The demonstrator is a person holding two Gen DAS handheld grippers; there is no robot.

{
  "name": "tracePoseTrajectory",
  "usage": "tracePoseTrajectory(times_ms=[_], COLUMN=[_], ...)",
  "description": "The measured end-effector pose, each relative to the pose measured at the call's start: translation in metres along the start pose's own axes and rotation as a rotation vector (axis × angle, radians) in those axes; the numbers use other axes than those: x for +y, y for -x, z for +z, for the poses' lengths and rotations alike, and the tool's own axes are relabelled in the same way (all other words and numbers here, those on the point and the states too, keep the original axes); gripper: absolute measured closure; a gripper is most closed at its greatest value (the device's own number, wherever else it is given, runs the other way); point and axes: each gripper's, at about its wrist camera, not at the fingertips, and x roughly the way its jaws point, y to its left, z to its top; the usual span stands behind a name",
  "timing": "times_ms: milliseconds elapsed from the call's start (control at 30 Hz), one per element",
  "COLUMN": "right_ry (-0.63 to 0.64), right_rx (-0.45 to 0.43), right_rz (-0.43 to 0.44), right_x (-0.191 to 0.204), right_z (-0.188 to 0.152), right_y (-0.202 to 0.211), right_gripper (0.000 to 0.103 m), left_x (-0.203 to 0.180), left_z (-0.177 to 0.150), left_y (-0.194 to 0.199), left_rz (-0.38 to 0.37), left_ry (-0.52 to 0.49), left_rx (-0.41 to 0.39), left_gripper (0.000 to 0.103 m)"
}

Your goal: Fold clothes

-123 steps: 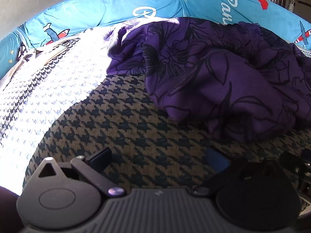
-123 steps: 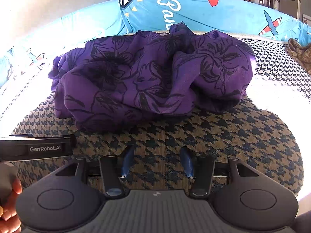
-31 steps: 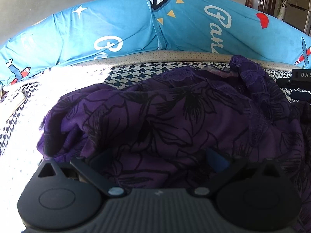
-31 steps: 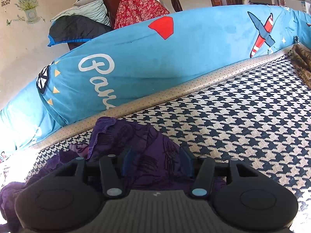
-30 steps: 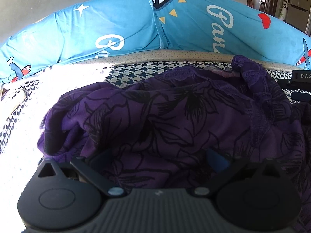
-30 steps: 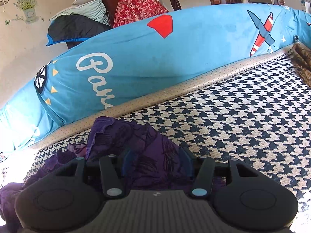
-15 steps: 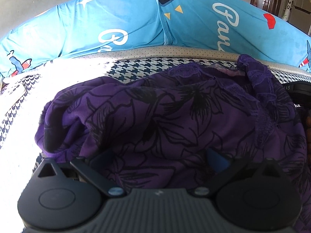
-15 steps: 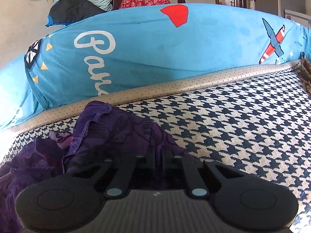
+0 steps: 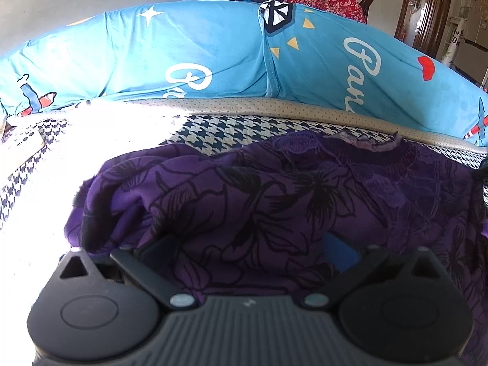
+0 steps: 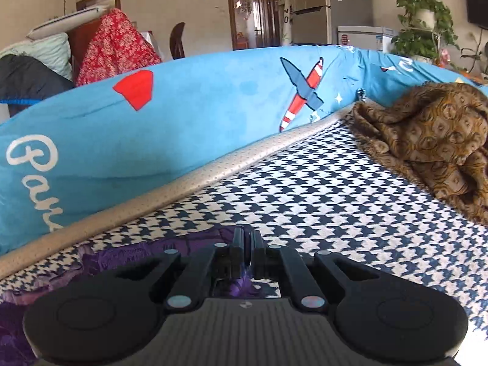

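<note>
A crumpled purple garment (image 9: pixel 274 201) with black flower outlines lies on the houndstooth mat (image 9: pixel 225 134). My left gripper (image 9: pixel 244 253) is open, its fingers pushed into the garment's near edge, cloth bunched between them. In the right wrist view the same purple garment (image 10: pixel 128 253) shows at lower left. My right gripper (image 10: pixel 247 244) is shut on a fold of it, a purple scrap showing between the closed fingers.
A long blue bolster cushion (image 9: pixel 231 58) printed with planes and script runs along the mat's far edge; the same blue bolster cushion (image 10: pixel 183 128) is in the right view. A brown patterned garment (image 10: pixel 427 140) lies bunched at the mat's right end. Bright sunlight washes out the mat's left side (image 9: pixel 45 201).
My right gripper closed on the purple garment's edge and swung right, bringing the brown garment into view. My left gripper pushed further into the garment and stayed open.
</note>
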Motion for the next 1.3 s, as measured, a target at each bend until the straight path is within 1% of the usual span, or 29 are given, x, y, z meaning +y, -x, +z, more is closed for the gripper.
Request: tracePoseTrajectory(times_ms=[233,433,567,633,800,967,1067,1133,1233,1300], right_ry=[0.069,0.128,0.175,0.207,0.239,0.277,0.303,0.317,0.347,0.369], right_rx=[-0.022,-0.040,0.014,0.035,0.097,0.136,0.150,0.152,0.151,0.150], right_rz=[0.141,0.262,0.415,0.471,0.592,0.636,0.655,0.660,0.656,0.644], right_x=[0.026,0.049,0.071,0.083,0.110,0.132,0.143,0.150,0.161,0.168], right_z=[0.003,0.005,-0.004,-0.010,-0.023,-0.036,-0.043,-0.047,-0.053,-0.058], right_y=[0.022,0.040,0.043,0.044,0.044,0.042,0.041,0.041,0.040,0.038], right_gripper=[0.092,0.092,0.090,0.084,0.076,0.070,0.061,0.049,0.039,0.036], left_x=[0.005,0.007,0.013,0.018,0.027,0.033,0.036,0.039,0.043,0.045], left_z=[0.006,0.009,0.014,0.018,0.022,0.025,0.026,0.029,0.030,0.031], left_y=[0.007,0.013,0.018,0.016,0.014,0.011,0.011,0.011,0.011,0.010], left_rz=[0.026,0.062,0.075,0.080,0.087,0.095,0.098,0.096,0.093,0.093], left_ry=[0.027,0.040,0.064,0.071,0.078,0.082,0.085,0.091,0.097,0.099], left_rx=[-0.016,-0.021,-0.025,-0.021,-0.010,0.021,0.029,0.035,0.045,0.053], left_gripper=[0.000,0.000,0.000,0.000,0.000,0.000,0.000,0.000,0.000,0.000])
